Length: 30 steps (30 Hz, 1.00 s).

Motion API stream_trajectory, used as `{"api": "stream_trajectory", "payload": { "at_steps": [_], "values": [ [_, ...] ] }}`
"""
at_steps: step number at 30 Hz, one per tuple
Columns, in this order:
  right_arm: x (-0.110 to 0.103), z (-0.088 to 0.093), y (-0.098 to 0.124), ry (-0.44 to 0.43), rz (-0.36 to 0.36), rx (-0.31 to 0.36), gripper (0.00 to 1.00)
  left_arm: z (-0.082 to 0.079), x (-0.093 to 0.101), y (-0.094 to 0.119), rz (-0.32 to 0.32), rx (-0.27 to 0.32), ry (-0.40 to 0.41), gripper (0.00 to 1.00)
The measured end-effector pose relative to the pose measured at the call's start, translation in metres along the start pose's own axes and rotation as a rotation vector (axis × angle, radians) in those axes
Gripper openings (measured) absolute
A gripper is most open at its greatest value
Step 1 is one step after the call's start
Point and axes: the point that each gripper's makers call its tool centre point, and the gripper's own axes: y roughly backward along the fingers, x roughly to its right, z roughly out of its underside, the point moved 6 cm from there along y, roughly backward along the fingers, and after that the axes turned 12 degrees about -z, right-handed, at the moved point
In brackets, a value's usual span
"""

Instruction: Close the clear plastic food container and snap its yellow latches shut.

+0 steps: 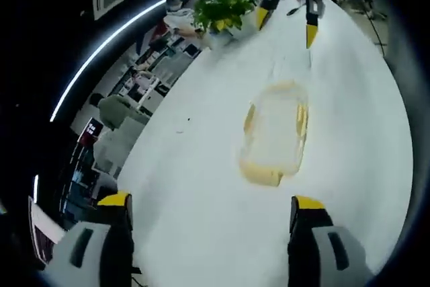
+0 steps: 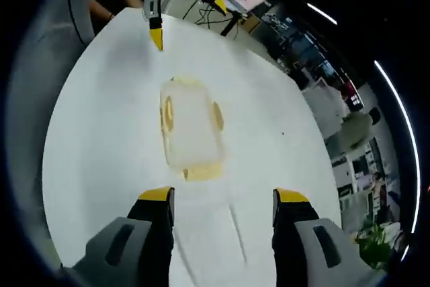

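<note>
Container with yellow latches lay on white table, between the two tongs, apart from both. Left tongs wide, empty. Right tongs wide, empty. Plant stood beyond the right tongs.

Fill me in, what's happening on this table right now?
A person holds a two-jaw gripper in each hand over a round white table. A clear plastic food container with yellow latches sits in the middle, its lid apparently on. The left gripper and the right gripper face it from opposite sides, both open and holding nothing, neither touching it. Whether any latch is snapped shut is too blurred to tell. A potted plant stands at the table's edge.
</note>
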Motion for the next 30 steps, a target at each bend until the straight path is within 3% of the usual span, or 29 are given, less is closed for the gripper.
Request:
{"api": "stream_trajectory", "payload": {
  "at_steps": [5,6,10,11,14,15,17,19,21,23,26,30],
  "values": [
    [0.018,-0.007,-0.02,0.053,-0.056,-0.022,0.53,-0.007,0.006,-0.029,0.156,-0.04,0.05,0.94],
    [0.02,-0.009,-0.026,0.073,-0.074,-0.025,0.53,-0.007,0.005,-0.033,0.163,-0.045,0.049,0.92],
    [0.023,-0.008,-0.047,0.044,-0.176,-0.029,0.52,-0.006,0.013,-0.047,0.225,-0.073,0.005,0.89],
    [0.023,-0.009,-0.05,0.051,-0.187,-0.027,0.53,-0.004,0.018,-0.049,0.277,-0.085,-0.005,0.89],
    [0.019,-0.004,-0.064,0.098,-0.279,-0.081,0.53,0.001,0.022,-0.057,0.347,-0.126,-0.036,0.89],
    [0.018,-0.002,-0.068,0.103,-0.302,-0.098,0.54,0.003,0.02,-0.061,0.33,-0.132,-0.041,0.89],
    [0.016,0.0,-0.075,0.106,-0.347,-0.103,0.54,0.004,0.019,-0.067,0.358,-0.132,-0.053,0.87],
    [0.017,0.002,-0.081,0.092,-0.379,-0.11,0.53,0.002,0.022,-0.071,0.411,-0.144,0.031,0.86],
    [0.015,0.007,-0.087,0.067,-0.438,-0.138,0.53,-0.001,0.023,-0.075,0.443,-0.134,0.056,0.86],
    [0.018,0.007,-0.093,0.08,-0.446,-0.146,0.53,-0.003,0.024,-0.079,0.467,-0.133,0.037,0.86],
    [0.014,0.01,-0.097,0.055,-0.516,-0.17,0.52,-0.004,0.027,-0.083,0.5,-0.141,0.022,0.84],
    [0.018,0.007,-0.099,0.029,-0.535,-0.157,0.5,-0.001,0.034,-0.086,0.552,-0.147,-0.044,0.79]
  ]
}}
